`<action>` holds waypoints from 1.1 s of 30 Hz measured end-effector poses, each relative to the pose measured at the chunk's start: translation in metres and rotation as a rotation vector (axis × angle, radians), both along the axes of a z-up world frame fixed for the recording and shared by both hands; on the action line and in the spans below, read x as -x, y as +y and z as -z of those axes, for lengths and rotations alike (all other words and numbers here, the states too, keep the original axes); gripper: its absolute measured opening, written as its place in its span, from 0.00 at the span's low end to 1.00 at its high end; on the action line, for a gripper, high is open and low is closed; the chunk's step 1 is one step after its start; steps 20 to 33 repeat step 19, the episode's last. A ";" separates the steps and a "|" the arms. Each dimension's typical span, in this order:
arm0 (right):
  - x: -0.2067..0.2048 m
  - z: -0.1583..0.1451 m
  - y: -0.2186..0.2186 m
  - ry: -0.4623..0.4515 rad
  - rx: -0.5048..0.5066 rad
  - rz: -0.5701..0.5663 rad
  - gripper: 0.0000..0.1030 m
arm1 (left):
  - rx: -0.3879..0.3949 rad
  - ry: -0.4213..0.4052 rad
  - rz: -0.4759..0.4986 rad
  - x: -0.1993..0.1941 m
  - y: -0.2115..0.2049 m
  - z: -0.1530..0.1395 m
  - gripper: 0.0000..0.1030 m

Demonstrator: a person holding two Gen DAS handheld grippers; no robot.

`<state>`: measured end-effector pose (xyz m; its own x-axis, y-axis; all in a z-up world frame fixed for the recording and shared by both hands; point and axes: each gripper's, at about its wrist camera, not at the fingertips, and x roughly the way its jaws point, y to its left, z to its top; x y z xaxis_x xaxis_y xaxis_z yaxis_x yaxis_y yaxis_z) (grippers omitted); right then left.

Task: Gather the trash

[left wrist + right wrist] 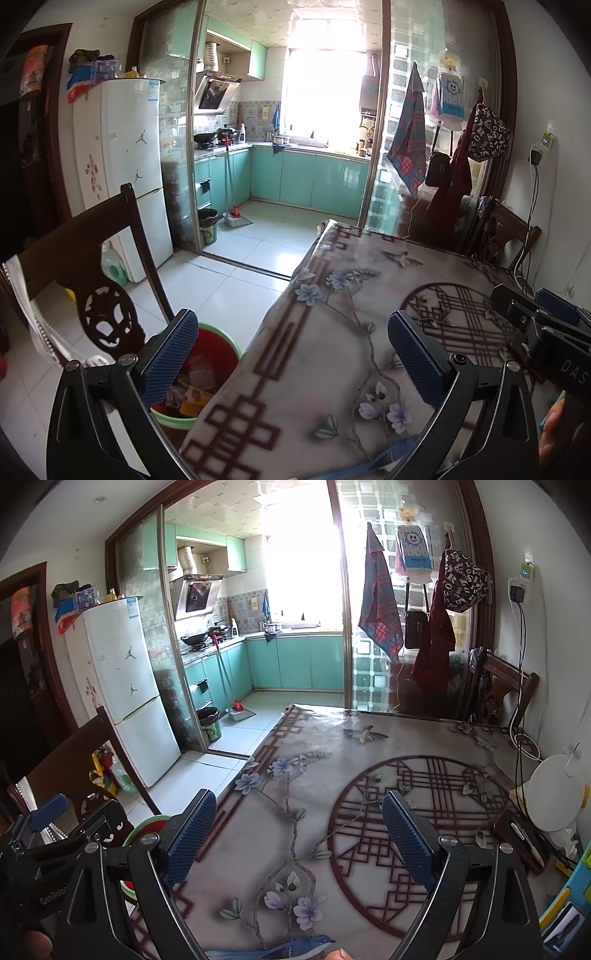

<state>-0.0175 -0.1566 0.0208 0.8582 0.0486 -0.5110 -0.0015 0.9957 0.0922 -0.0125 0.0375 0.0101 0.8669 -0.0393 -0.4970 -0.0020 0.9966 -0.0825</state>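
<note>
The trash bin (207, 373) sits low left of centre, behind the left gripper's (291, 354) left pad; both it and the right gripper (299, 842) gape apart, empty, over the table (332, 746).

The left black plastic gripper (295, 354) has two fingers with bumpy dark blue rubber pads (170, 356) and round silver screws. The right black plastic gripper (299, 843) looks the same, with blue ridged pads (404, 845). White letters are printed on their black bodies.
</note>
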 end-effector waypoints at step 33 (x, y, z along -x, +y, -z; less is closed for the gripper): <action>-0.015 0.012 -0.015 0.034 -0.003 0.038 0.89 | 0.008 0.058 0.060 -0.021 -0.017 0.014 1.00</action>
